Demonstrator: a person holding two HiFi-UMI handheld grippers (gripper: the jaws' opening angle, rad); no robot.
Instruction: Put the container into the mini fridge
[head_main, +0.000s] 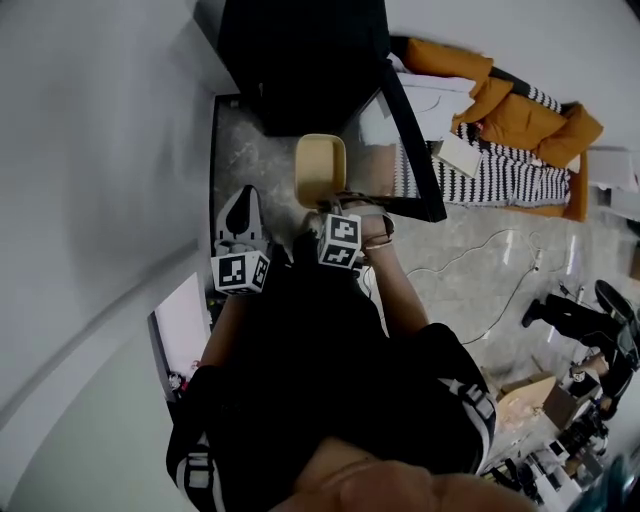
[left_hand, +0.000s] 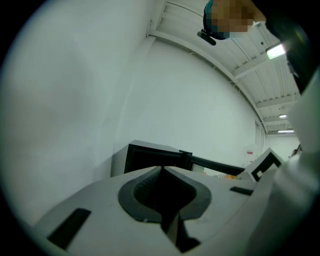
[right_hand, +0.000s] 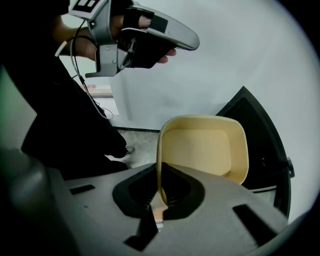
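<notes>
Before the open mini fridge (head_main: 300, 60), right hand-held gripper (right_hand: 160, 197) pinches the beige container (right_hand: 205, 145) by one thin rim wall. Left hand-held gripper (left_hand: 161, 172) closed, empty. Risk: edge grip could let container swivel, slip, or clip the door (head_main: 412, 150) going in.

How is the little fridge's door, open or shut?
Open. The door of the mini fridge stands swung out sideways, and the dark inside shows beyond the container held in the right gripper.
</notes>
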